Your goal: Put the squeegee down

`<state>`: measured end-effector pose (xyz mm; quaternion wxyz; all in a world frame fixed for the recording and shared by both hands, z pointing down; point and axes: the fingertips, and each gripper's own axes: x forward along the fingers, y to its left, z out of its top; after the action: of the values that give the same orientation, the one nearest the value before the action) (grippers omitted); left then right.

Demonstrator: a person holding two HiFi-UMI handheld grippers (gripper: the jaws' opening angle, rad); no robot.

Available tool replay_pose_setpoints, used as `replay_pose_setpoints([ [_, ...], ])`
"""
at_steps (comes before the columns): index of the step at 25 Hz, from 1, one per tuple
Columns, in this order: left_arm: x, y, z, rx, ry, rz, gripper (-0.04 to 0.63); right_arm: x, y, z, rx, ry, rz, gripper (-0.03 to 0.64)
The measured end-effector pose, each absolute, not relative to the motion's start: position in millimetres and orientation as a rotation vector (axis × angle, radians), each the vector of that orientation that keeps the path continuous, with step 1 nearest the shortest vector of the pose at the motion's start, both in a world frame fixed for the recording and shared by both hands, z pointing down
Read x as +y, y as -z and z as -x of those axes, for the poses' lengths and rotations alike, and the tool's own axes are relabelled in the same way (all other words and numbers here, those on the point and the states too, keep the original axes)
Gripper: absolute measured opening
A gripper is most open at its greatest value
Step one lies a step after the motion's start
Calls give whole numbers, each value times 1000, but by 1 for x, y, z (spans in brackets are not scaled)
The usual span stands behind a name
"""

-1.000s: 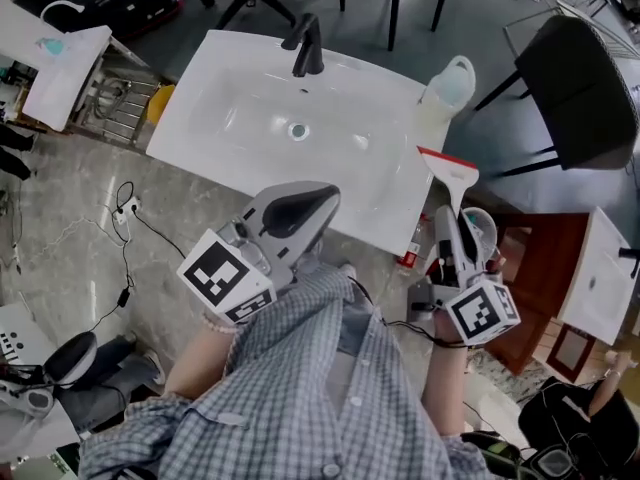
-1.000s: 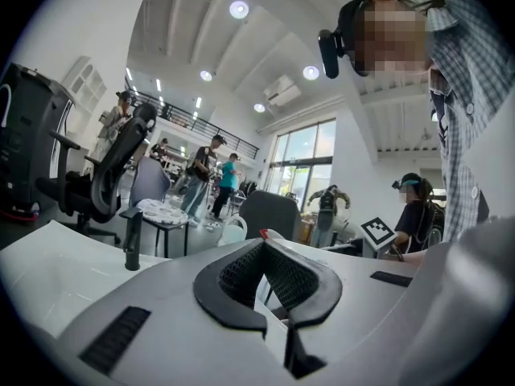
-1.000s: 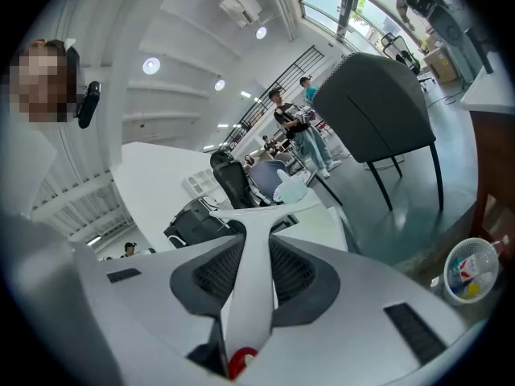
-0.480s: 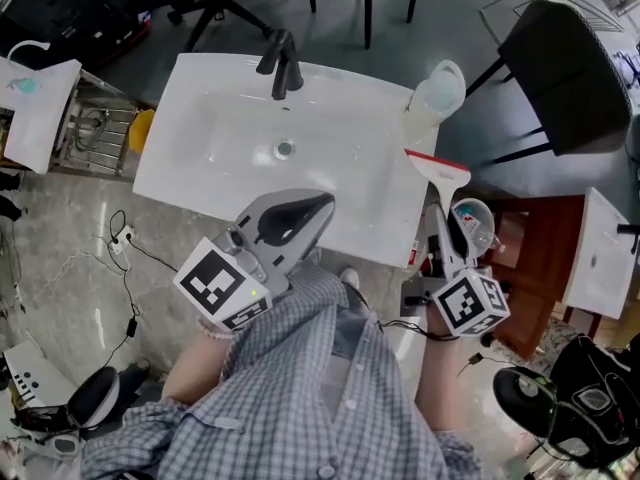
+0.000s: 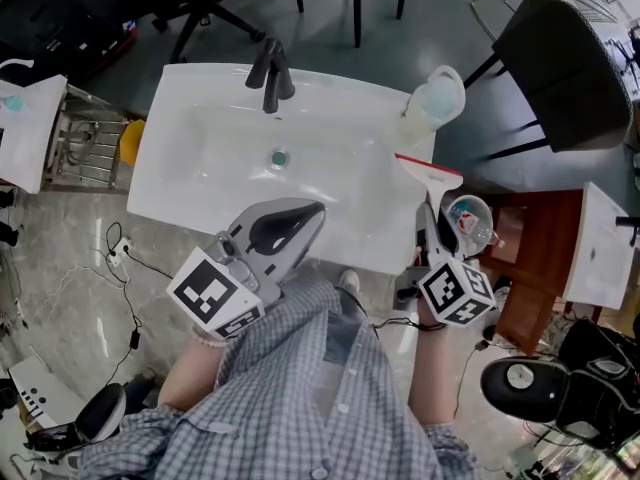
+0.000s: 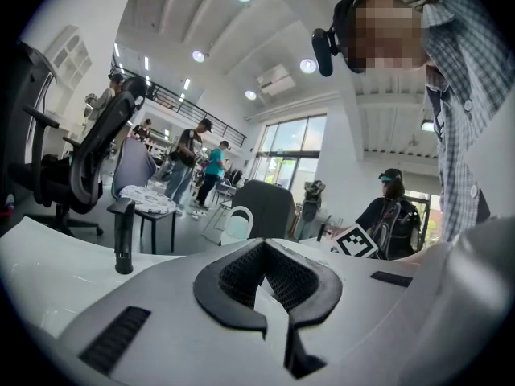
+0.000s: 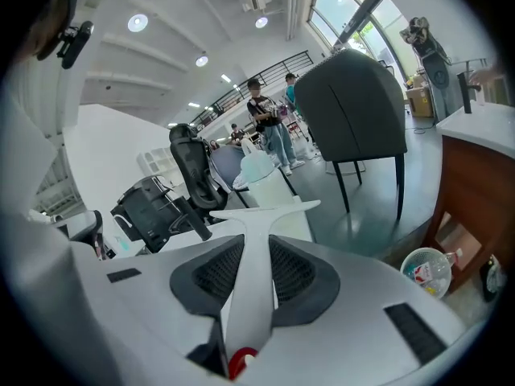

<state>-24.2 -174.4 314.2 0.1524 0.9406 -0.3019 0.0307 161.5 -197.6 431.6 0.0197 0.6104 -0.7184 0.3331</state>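
Squeegee [image 5: 428, 176] is clamped by its handle in the right gripper [image 5: 431, 220], with the blade held over the right edge of the white sink [image 5: 200, 183], near the jug [image 5: 436, 98] at the back right corner. Left gripper [image 5: 316, 209] is closed on nothing above the front edge. Grey marble floor [image 5: 60, 238] is seen around.

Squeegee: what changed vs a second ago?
The right gripper has dipped and tipped downward, carrying the squeegee in over the sink's right edge. Nothing was taken hold of or let go: its jaws stay clamped on the handle. The left gripper stays empty, jaws together, over the sink's front edge.
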Motion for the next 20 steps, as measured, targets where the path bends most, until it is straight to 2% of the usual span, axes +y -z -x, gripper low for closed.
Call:
replay_pose_setpoints([
  [20,-182,-331,39,-839,-121,-2654,6,-236,-490,-160,-1955,-922,-1870,92],
])
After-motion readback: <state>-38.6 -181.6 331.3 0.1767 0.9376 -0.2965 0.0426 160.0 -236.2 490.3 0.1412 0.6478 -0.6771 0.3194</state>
